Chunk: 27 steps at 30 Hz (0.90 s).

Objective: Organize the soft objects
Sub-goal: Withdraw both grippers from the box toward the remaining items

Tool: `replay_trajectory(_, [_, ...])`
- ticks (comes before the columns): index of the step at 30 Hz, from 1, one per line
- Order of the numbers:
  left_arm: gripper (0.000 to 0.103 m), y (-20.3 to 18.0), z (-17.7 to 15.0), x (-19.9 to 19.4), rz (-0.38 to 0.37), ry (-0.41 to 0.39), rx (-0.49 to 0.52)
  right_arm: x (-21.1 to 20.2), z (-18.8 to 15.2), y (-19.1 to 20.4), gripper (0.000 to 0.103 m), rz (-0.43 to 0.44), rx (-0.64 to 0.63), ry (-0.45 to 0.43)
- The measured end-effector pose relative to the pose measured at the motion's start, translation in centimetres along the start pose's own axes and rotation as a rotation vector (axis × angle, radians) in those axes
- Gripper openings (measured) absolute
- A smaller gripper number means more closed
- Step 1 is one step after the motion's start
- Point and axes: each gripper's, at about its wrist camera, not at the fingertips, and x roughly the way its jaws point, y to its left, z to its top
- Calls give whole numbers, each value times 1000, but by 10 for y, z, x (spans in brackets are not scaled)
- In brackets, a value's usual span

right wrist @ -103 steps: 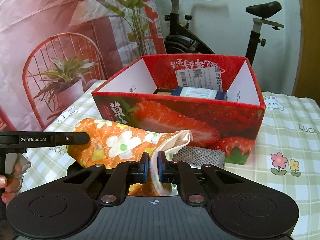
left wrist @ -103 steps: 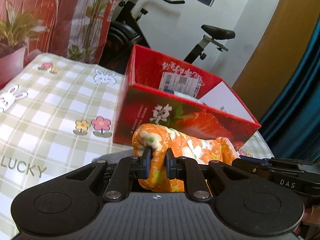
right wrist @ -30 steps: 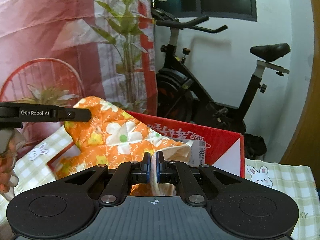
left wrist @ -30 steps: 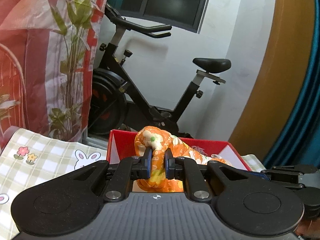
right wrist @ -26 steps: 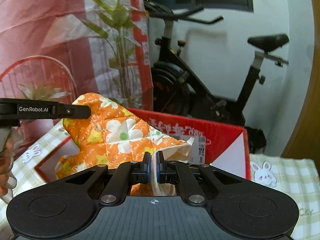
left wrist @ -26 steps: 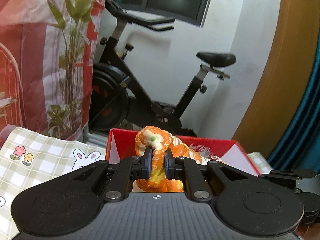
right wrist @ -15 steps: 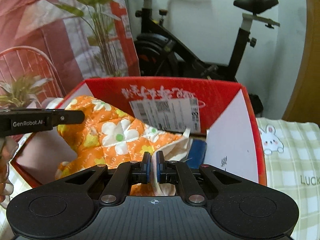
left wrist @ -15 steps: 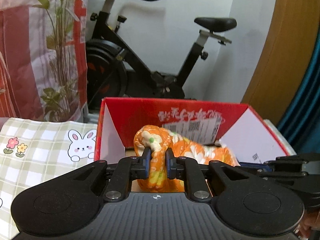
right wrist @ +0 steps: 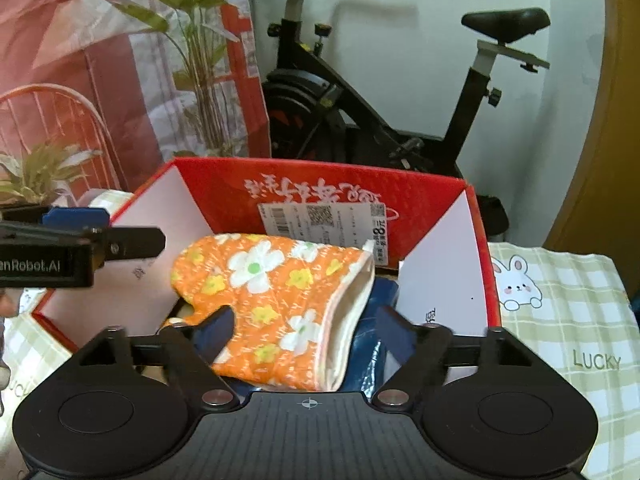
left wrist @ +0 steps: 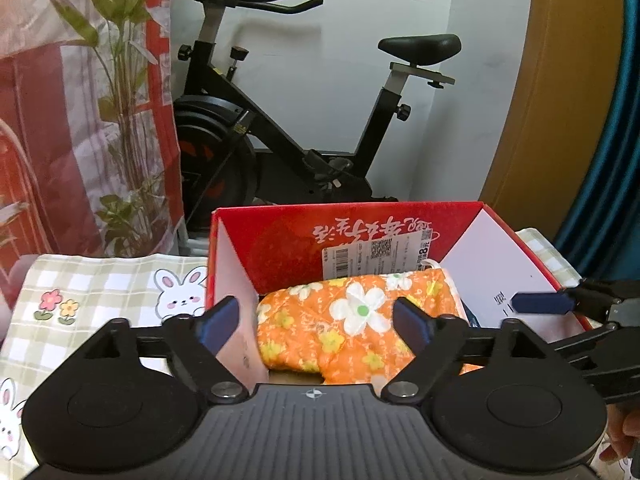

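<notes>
Your left gripper [left wrist: 316, 322] and right gripper [right wrist: 306, 330] are both opening their jaws wide — the pads are standing clear of the orange floral oven mitt [right wrist: 276, 300], so neither is gripping anything. The mitt is lying inside the red strawberry box [right wrist: 424, 196], resting on a dark blue item [right wrist: 382, 300] already in there. That is looking like 1 soft object stowed — whether more are waiting on the checked tablecloth [right wrist: 568, 312] is not showing in these views.
</notes>
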Motion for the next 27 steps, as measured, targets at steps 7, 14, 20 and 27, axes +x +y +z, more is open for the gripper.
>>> replay_trajectory(7, [103, 1, -14, -26, -8, -3, -11, -30, -4, 4, 103, 3, 9, -51])
replay_trajectory(14, [103, -4, -32, -52, 15, -8, -1, -60, -17, 5, 103, 1, 26, -114])
replay_trajectory(20, [103, -5, -50, -70, 27, 1, -21, -76, -35, 8, 103, 0, 29, -124])
replay_trajectory(27, [103, -11, -71, -85, 33, 12, -26, -90, -63, 11, 103, 3, 25, -125])
